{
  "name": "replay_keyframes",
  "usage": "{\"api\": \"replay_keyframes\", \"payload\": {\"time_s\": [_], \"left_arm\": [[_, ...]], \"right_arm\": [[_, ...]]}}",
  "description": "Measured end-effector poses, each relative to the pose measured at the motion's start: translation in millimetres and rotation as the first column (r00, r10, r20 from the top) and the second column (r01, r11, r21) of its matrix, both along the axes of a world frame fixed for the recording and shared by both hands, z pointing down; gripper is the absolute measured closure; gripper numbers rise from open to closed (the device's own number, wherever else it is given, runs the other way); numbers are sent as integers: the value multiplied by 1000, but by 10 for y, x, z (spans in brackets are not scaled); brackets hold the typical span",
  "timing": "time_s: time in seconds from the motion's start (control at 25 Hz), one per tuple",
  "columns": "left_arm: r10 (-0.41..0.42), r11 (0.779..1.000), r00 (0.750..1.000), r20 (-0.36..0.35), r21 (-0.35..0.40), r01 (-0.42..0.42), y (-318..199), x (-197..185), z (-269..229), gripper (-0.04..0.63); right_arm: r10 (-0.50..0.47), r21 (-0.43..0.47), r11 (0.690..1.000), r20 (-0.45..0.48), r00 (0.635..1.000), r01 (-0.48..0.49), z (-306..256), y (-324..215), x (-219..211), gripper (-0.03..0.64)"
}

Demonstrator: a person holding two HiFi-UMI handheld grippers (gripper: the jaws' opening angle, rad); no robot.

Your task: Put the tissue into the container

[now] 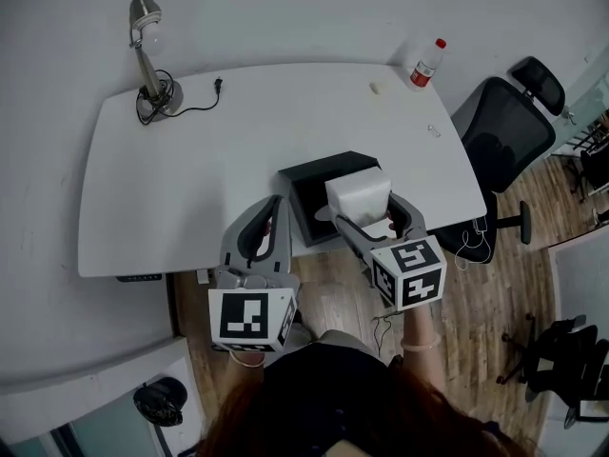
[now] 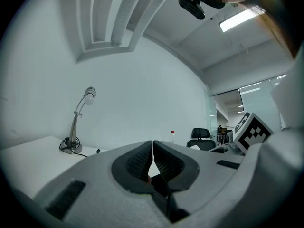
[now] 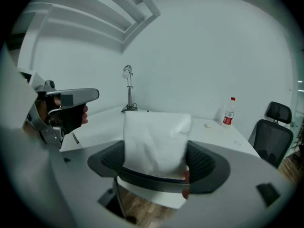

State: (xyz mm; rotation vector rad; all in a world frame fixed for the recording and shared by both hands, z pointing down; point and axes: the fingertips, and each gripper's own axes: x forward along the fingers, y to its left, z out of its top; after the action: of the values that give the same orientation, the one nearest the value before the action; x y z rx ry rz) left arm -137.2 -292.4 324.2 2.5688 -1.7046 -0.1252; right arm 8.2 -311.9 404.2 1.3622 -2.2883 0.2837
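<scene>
right gripper [image 1: 369, 215] clamping tissue [image 1: 358, 194], bottle [image 1: 427, 63] label unreadable

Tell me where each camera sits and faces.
Head view: on the head, looking steeply down at table, container, tissue; left tool, right tool, hair show.
Left gripper view: on the left tool, along shut jaws toward the lamp.
Right gripper view: on the right tool, along jaws gripping the tissue; left tool shows.
Shared: the lamp, in all three.

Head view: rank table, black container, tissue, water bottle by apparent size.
1. table
2. black container
3. tissue, held in the right gripper and likely nearer the camera, so it may look larger than it is
4. water bottle, at the far edge, clearly smallest
</scene>
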Motion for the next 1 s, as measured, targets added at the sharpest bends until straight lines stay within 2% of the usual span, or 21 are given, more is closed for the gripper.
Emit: {"api": "replay_keyframes", "payload": {"time_s": [0.56, 0.8, 1.0], "left_arm": [[3, 999, 999, -41, -51, -5, -180, -168, 155, 568], [1, 998, 999, -52, -64, -5, -233, -157, 195, 567], [4, 998, 998, -59, -65, -7, -300, -128, 194, 567]], "right_arm": [[23, -186, 982, -89, 996, -39, 280, -195, 3, 212], [26, -290, 955, -138, 990, -66, 400, -235, 55, 212], [18, -366, 928, -137, 990, -68, 505, -232, 87, 212]]}}
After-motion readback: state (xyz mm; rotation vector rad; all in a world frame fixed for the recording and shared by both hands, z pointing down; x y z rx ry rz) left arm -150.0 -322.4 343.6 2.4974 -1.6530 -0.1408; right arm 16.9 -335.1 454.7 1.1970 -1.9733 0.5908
